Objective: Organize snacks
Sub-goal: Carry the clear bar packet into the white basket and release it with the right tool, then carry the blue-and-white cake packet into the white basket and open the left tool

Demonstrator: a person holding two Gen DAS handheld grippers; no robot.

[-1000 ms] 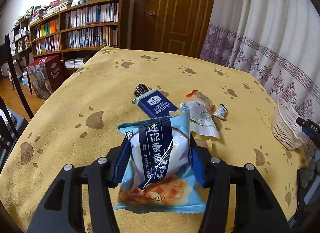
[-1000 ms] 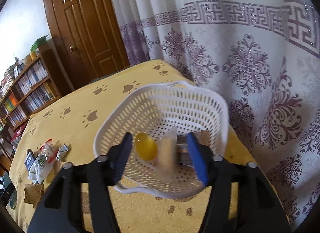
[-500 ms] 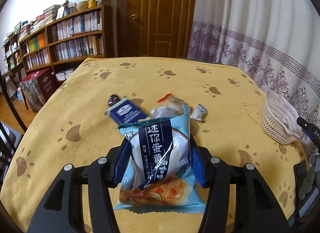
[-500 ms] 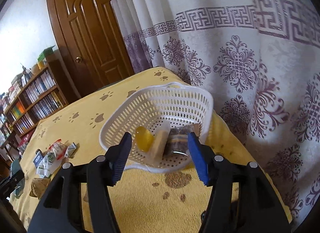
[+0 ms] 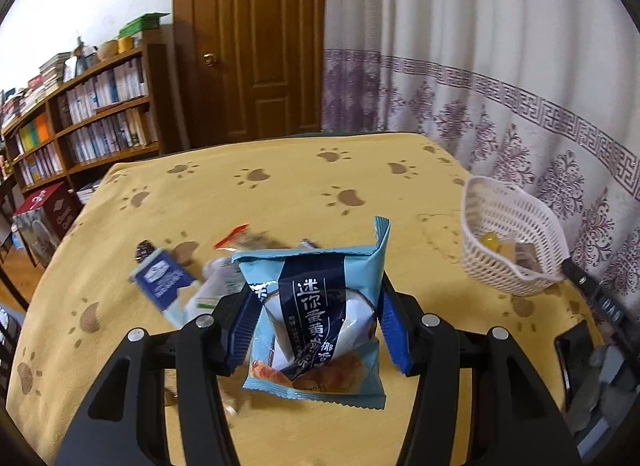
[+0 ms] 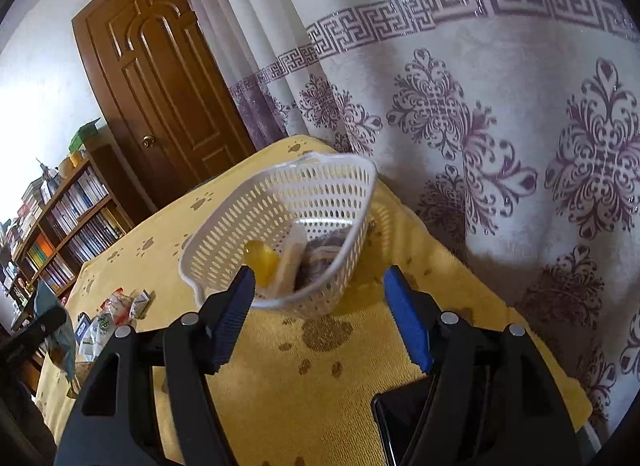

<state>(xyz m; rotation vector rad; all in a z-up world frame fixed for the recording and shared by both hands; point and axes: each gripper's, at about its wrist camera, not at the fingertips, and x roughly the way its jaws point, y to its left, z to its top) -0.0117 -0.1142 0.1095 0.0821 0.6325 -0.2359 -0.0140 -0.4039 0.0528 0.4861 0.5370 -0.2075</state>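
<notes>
With our left claw (image 5: 316,330) gripping the blue snack packet (image 5: 320,318) and our right claw (image 6: 320,314) gaping empty, we judged the white basket (image 5: 516,225), ahead to the right, the next stop.

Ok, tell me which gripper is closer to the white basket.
Right. The right gripper hangs open just in front of the white basket. The left gripper, shut on the blue snack packet, is farther back.
</notes>
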